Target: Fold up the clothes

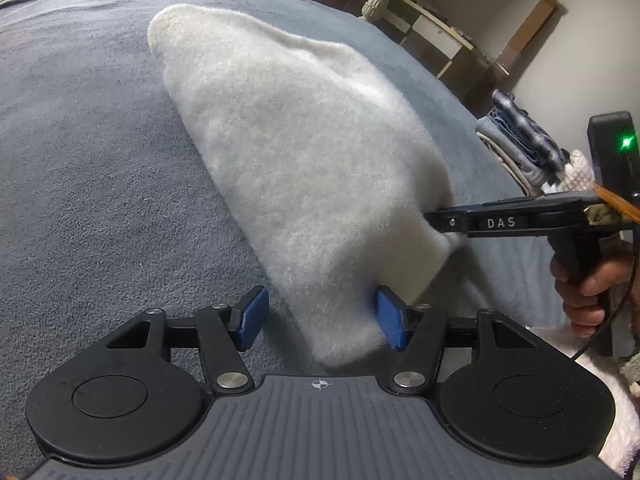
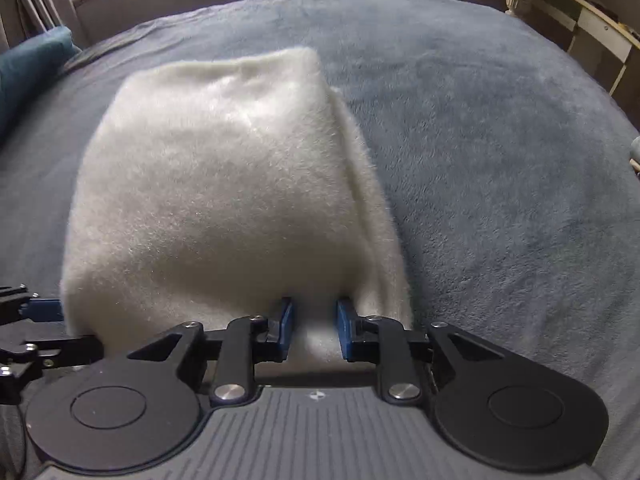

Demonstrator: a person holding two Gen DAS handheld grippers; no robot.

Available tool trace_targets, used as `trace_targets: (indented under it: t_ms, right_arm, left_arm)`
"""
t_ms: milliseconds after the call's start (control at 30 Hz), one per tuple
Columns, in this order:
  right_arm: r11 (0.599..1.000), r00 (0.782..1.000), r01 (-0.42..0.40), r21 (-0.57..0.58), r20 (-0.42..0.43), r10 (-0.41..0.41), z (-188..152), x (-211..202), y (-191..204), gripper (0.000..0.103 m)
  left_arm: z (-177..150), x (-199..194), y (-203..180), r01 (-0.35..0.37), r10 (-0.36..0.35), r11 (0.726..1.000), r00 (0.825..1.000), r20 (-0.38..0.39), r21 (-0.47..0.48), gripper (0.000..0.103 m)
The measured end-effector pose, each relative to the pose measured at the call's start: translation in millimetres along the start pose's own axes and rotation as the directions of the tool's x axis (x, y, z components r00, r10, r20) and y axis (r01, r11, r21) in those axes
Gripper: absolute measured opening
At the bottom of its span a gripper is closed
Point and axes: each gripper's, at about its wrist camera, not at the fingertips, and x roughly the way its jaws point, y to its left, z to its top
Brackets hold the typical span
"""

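1. White fleece garment lies folded on the bed, long and narrow, running away from you. The bed cover is grey-blue plush.
2. Your left gripper: fingers spread wide. The garment's near end sits in the gap, up against the right pad; the left pad is clear of it, over bare bed. Nothing pinched there.
3. Your right gripper: fingers narrow, with the near edge of the garment between the blue pads. The fabric fills the gap, so it reads as a grip on the cloth.
4. From the left camera, the right gripper comes in from the side, its tips buried in the garment's right edge near the close corner. Your hand is around its handle, and a green light shows on the unit above it.
5. From the right camera, the left gripper pokes in at the garment's near left corner; its blue finger is just beside the fabric.
6. The right side of the garment shows a layered fold edge, with two thicknesses visible.
7. A pile of blue and grey clothes sits at the bed's far right edge, well apart from the garment.
8. A wooden shelf stands against the wall behind the bed.
9. A teal cushion lies at the bed's left edge.
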Motion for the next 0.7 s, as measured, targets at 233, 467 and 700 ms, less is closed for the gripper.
trace_targets:
  t_ms: [233,467,700]
  right_arm:
    - [0.994,0.989,-0.072,-0.08,0.12,0.081,8,-63,29,0.024]
    - [0.978,0.987,-0.145,-0.148,-0.087,0.133,-8,-7,60,0.022]
    - [0.981,0.978,-0.192,-0.02,-0.08,0.19,-12,-1,40,0.022]
  left_arm:
    - [-2,-5,10,0.034,-0.033,0.999,0.999,0.009,-0.022,0.059]
    - [-4,-10,14,0.024,-0.024,1.0,1.0,0.003,-0.011,0.058]
    - [15,-26,27,0.069,-0.062,0.995,0.994,0.095,-0.076,0.059]
